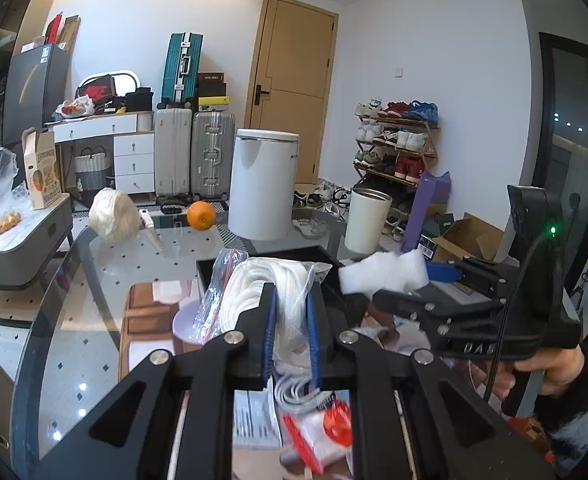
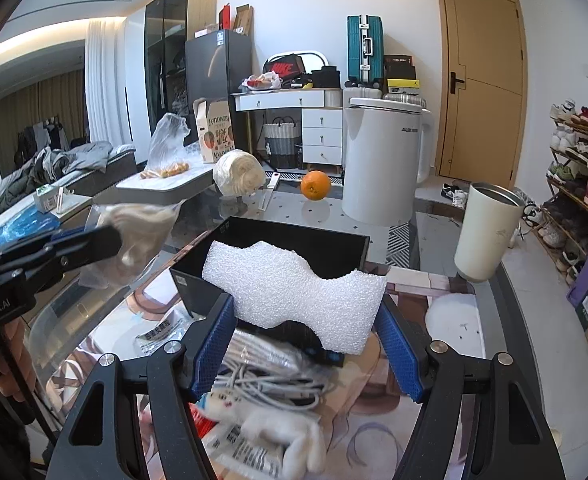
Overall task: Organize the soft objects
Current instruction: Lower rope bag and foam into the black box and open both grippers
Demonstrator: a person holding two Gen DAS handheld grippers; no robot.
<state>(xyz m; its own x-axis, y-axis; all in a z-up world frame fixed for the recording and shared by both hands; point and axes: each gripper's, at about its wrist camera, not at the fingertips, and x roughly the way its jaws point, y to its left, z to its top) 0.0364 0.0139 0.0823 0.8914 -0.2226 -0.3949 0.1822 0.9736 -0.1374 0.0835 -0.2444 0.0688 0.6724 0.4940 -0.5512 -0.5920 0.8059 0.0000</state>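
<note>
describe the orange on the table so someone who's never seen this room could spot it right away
Find the tall white bin at the far edge of the glass table. Just left of its base sits the orange, with a ball of cream yarn further left. It is the only round, bright orange thing there; its neighbours are white or cream.

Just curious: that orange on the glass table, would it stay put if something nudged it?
Probably not. The orange is round and sits loose on the smooth glass table, so it would likely roll. It looks firm, so unlikely to squash.
</note>
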